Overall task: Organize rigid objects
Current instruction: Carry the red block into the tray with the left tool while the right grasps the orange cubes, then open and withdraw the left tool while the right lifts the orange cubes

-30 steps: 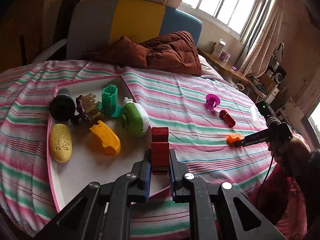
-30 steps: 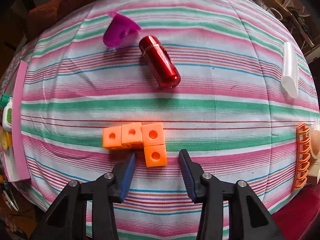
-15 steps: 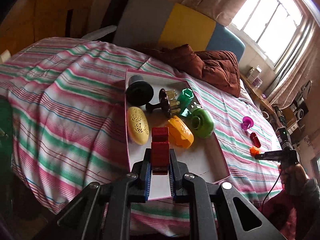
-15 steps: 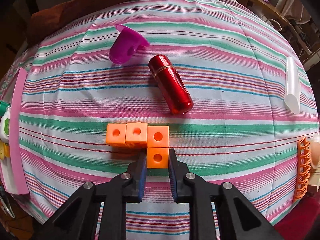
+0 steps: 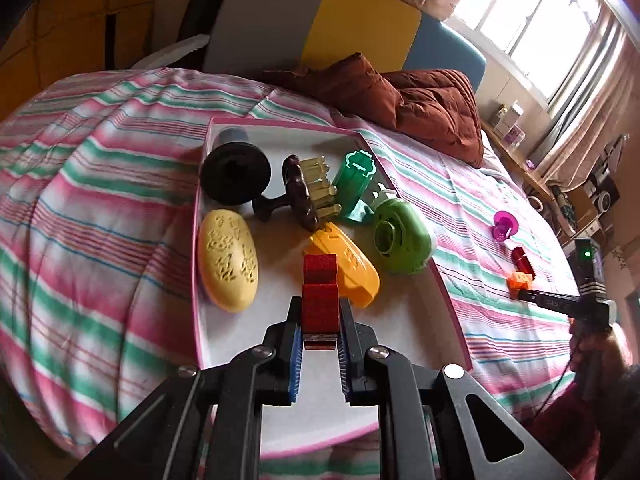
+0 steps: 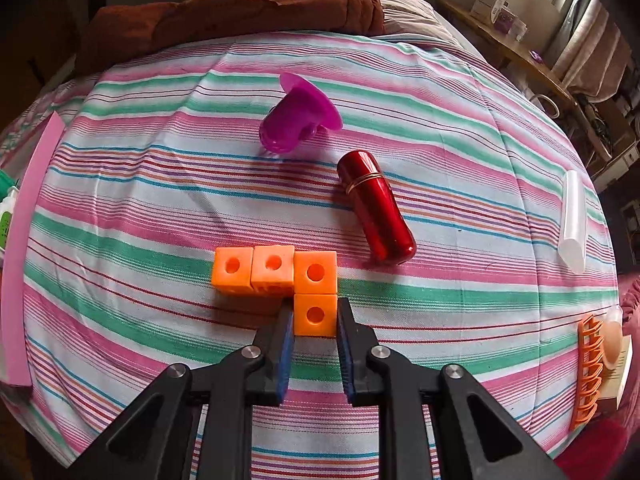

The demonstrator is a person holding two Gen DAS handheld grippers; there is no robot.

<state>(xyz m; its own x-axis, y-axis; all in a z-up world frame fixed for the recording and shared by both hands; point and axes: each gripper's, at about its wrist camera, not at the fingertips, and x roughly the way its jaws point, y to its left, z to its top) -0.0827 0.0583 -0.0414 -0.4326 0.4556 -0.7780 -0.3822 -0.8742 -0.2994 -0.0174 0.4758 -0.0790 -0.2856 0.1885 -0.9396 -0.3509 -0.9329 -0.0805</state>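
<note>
My left gripper is shut on a red block piece and holds it above the pink-rimmed white tray. The tray holds a yellow oval case, a black round object, a brown comb-like piece, a green cup-shaped piece, an orange piece and a green round toy. My right gripper is shut on the orange block piece, which sits on the striped bedspread; it also shows in the left wrist view.
A red capsule and a purple plastic piece lie beyond the orange blocks. A clear tube lies at the right, an orange hair clip at the bed's right edge. A brown pillow lies by the headboard.
My right gripper moved forward and closed on the orange block piece. My left gripper swung with the red block from the tray's right edge to over the tray.
</note>
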